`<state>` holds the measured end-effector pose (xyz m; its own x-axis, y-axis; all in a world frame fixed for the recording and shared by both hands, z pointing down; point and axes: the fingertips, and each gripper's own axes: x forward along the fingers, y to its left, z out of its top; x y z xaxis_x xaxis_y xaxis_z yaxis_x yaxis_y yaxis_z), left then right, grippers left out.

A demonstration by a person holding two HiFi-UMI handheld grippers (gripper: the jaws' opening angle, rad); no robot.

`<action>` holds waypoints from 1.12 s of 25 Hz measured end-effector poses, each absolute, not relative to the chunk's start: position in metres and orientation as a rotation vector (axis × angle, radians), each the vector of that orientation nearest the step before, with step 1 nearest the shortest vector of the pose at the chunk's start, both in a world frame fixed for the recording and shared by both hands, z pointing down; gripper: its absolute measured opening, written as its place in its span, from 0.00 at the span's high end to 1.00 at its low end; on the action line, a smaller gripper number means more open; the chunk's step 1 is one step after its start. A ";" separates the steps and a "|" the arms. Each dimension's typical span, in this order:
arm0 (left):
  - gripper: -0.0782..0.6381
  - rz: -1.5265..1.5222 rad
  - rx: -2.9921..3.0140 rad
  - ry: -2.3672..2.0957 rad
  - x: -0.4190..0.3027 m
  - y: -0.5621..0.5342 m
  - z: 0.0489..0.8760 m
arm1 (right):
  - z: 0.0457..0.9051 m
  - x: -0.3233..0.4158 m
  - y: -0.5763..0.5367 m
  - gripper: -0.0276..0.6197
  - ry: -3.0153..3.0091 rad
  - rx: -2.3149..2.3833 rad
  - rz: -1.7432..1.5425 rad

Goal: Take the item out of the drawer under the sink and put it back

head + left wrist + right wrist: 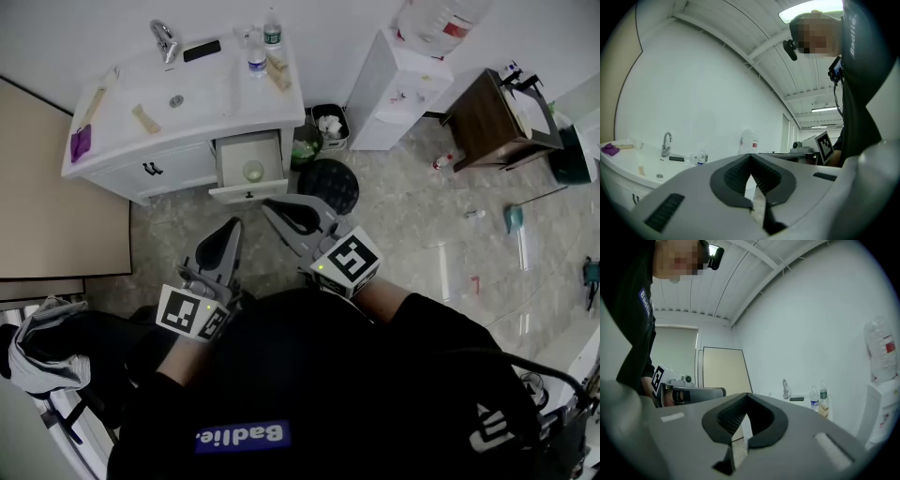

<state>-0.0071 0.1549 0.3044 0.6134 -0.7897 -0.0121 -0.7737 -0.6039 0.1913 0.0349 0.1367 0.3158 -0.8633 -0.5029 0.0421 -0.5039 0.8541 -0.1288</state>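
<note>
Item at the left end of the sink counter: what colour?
The item is purple. The head view shows it best, lying at the white counter's left edge.

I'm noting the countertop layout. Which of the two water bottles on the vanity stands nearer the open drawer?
The blue-labelled bottle, nearer the front edge of the counter. The other bottle stands farther back, behind it.

I read the sink cabinet (112, 164) as white, and its drawer (246, 190) white too, with a pale greenish item (253, 171) in it. The cloth (81, 143) is purple and the phone (202, 51) black. The left gripper (232, 228) and right gripper (270, 210) are grey with black pads and black-and-white square markers. The floor (422, 234) is mottled grey-beige, the side table (487, 117) dark brown.
</note>
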 end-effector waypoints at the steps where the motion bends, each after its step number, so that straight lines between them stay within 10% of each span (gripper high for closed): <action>1: 0.90 -0.142 2.667 -1.306 -0.007 0.155 0.305 | 0.316 0.035 0.136 0.97 -3.022 0.823 0.222; 28: 0.90 -0.124 2.607 -1.444 0.002 0.101 0.314 | 0.349 0.046 0.087 0.96 -2.967 0.678 0.298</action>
